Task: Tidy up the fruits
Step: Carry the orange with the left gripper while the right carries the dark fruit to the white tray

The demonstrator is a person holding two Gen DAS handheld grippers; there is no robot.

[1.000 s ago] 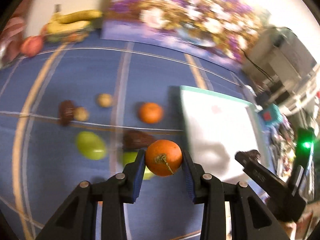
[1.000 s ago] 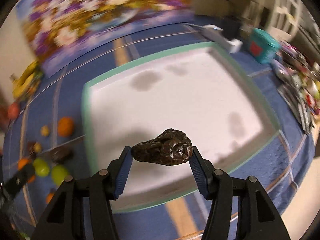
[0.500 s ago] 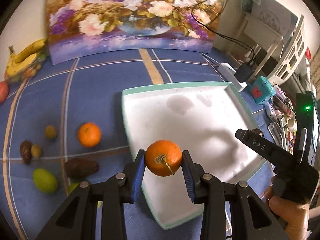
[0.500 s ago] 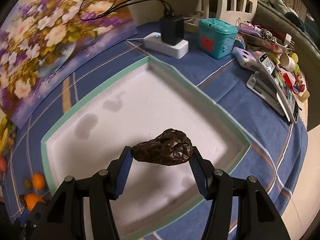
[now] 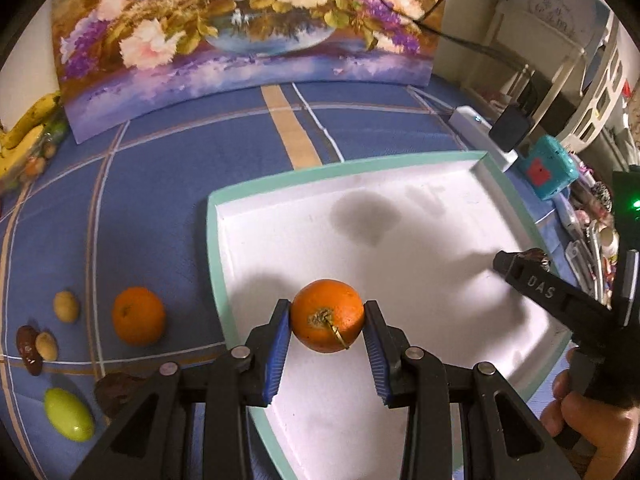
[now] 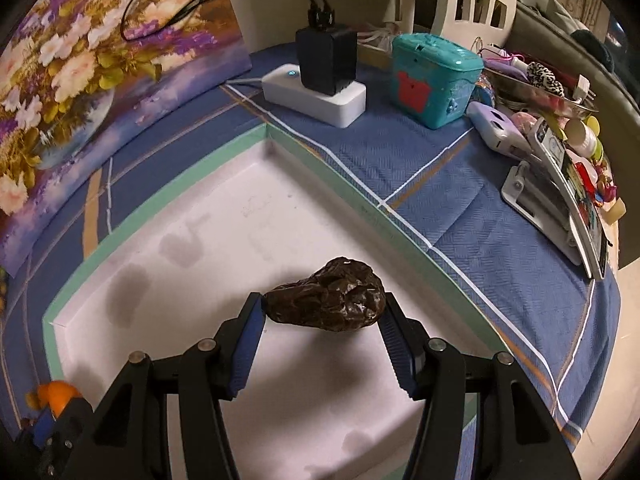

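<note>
We see a lived-in home. A blue plaid tablecloth [image 5: 168, 184] covers the table, a floral painting [image 5: 240, 28] leans against the wall, and a power strip [image 6: 316, 94] with a plugged-in charger [image 6: 326, 60] sits beside a teal toy box [image 6: 434, 80], phones and small clutter [image 6: 560, 148].

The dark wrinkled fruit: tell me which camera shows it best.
The right wrist view. The dark wrinkled fruit fills the centre there, clamped in the right hand-held gripper above the white tray. The left wrist view shows only a sliver of it behind that gripper's finger.
</note>
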